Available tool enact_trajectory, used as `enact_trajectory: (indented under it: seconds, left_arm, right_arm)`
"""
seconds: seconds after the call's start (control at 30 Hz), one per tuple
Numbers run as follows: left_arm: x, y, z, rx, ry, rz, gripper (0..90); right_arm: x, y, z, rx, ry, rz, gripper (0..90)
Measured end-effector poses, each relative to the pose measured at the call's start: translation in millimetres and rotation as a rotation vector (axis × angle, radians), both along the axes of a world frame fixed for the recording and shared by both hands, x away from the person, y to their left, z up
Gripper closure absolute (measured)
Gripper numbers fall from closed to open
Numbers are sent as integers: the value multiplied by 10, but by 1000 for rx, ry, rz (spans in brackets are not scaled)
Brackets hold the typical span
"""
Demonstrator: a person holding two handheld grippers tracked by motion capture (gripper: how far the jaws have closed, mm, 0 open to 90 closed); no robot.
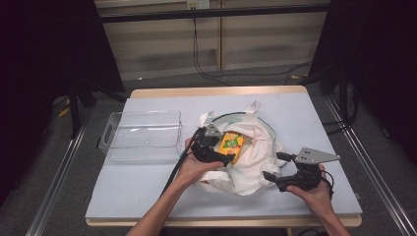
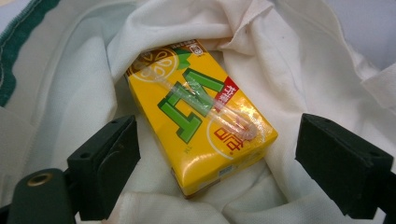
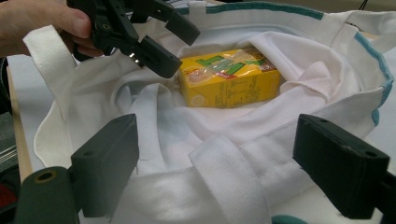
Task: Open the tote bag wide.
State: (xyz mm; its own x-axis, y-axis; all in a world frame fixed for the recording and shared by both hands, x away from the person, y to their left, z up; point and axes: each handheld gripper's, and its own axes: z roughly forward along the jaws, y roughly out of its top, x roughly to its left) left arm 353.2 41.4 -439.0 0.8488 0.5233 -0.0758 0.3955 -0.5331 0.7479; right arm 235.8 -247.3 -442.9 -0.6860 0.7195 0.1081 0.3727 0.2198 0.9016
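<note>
One yellow juice box [image 2: 198, 121] lies flat inside a white cloth bag [image 1: 251, 162] in the middle of the table [image 1: 147, 191]. The bag is open at the top and has a green edge. Its cloth is bunched up all around the box. A clear straw in its wrapper is stuck across the top of the box.

A clear plastic tray [image 1: 142, 135] sits to the left of the bag. I see nothing in it.

The left gripper [image 1: 216, 147] is right over the bag's mouth, just beside the box. In the left gripper view its two jaws stand wide apart, one on each side of the box. They do not touch it, so the box rests on the cloth by itself. A hand [image 3: 37, 21] holds this gripper near a bag handle.

The right gripper [image 1: 278, 169] is at the near right edge of the bag, a little away from the box. Its jaws are wide apart too, and they hold nothing. In the right gripper view the bag's rim and a handle strap lie between them, with the box farther back inside.
</note>
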Motion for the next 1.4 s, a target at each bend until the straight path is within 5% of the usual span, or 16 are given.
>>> enact_trajectory:
  seconds: [0.3, 0.4, 1.03, 1.4]
  left_arm:
    - [25, -133, 83, 46, 45, 22, 94]
    - [17, -202, 109, 92, 41, 46, 93]
    - [44, -321, -164, 154, 67, 93, 78]
    - [50, -252, -138, 165, 48, 111, 268]
  right_arm:
    - [7, 3, -3, 0, 0, 5, 142]
    - [14, 4, -8, 0, 1, 7, 142]
    - [18, 5, -20, -7, 7, 13, 142]
    - [20, 1, -28, -10, 12, 18, 142]
